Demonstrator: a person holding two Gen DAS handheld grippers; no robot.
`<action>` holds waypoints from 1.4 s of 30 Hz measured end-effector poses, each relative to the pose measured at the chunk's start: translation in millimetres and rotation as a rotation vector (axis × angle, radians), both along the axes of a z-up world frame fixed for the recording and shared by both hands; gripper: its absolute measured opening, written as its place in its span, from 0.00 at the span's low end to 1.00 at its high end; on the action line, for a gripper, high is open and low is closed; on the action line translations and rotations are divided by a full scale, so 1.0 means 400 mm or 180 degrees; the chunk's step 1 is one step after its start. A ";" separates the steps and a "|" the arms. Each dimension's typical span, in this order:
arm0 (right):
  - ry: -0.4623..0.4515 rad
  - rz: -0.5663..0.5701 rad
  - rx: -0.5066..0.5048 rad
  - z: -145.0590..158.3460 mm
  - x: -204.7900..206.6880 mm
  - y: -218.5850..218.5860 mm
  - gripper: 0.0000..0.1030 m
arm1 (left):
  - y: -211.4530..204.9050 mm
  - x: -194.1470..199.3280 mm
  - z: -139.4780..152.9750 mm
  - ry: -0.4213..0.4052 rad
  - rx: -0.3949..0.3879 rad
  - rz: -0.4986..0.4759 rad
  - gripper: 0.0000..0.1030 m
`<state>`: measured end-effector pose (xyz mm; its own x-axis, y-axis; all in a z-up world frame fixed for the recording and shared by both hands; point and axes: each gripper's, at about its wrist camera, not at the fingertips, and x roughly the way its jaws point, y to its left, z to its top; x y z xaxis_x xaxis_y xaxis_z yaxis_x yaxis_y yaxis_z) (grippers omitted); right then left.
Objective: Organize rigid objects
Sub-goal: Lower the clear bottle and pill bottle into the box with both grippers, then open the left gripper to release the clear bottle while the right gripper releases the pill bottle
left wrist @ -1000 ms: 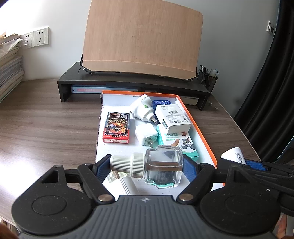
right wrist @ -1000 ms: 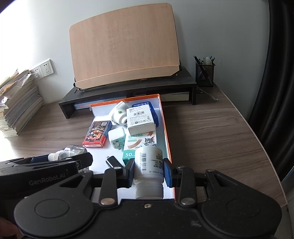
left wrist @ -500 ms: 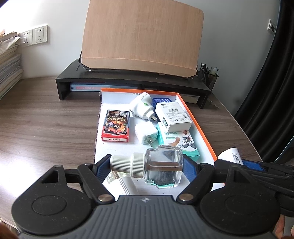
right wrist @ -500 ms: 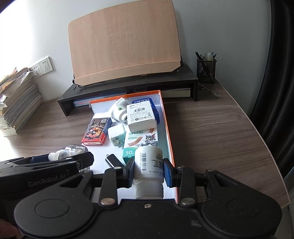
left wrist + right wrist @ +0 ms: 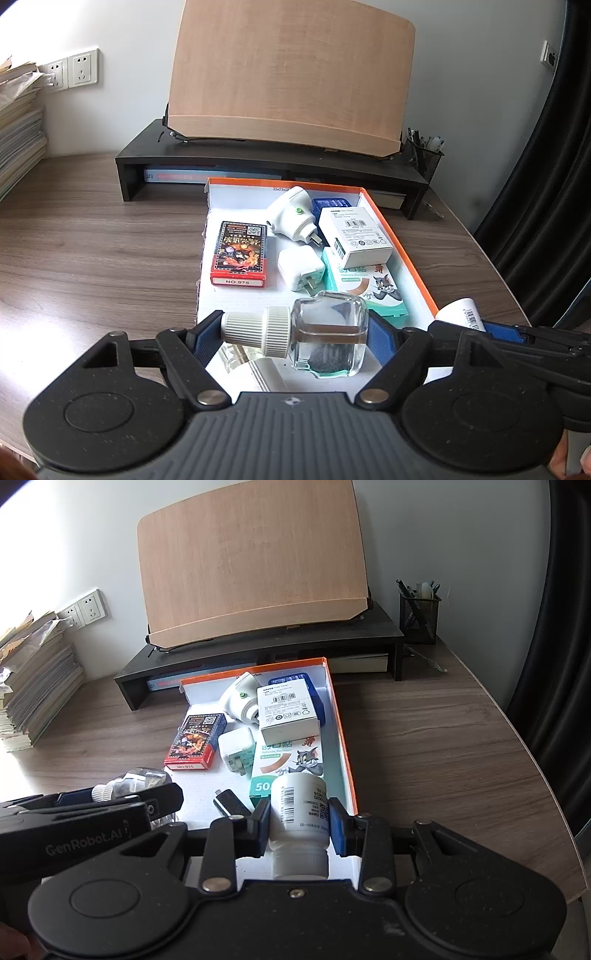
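My left tongs [image 5: 295, 332] pinch a square clear glass bottle with a ribbed white screw cap [image 5: 314, 338], held sideways with the cap against one blue pad and the glass base against the other, a little liquid pooled low inside it. It hangs over the near end of the shallow white cardboard tray with an orange rim [image 5: 406, 258], which lies on the brown wood-grain desk [image 5: 92, 258]. My right tongs [image 5: 298, 825] are pressed on a white plastic pill bottle with a barcode label [image 5: 299, 808], cap toward me, over the tray's near right corner. In the tray lie a red and black card box [image 5: 240, 256] at the left, a small white plug charger [image 5: 301, 267] just beside it, a rounded white plug with a green dot [image 5: 291, 218] farther back, a white rectangular carton [image 5: 354, 236] resting on a teal bandage box with a cartoon cat [image 5: 376, 291], and a blue box [image 5: 314, 698] partly under the carton. A small black stick-shaped object [image 5: 231, 805] lies near my right tongs.
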<state>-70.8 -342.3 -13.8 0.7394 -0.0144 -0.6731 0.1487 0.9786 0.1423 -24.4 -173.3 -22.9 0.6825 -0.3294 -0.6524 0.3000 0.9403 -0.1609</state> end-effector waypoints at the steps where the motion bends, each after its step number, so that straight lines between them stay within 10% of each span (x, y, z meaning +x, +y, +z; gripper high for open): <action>1: 0.0008 -0.0001 0.0001 -0.002 0.002 0.000 0.39 | 0.001 0.001 0.000 0.0001 0.0000 -0.0003 0.78; 24: -0.0166 -0.0284 -0.0016 0.030 -0.025 -0.042 0.46 | -0.045 0.004 -0.029 0.0101 0.0018 -0.0317 0.78; 42: -0.0517 -0.0304 -0.0036 0.105 -0.130 -0.035 0.85 | -0.009 -0.066 0.048 -0.0043 0.0171 -0.0154 1.00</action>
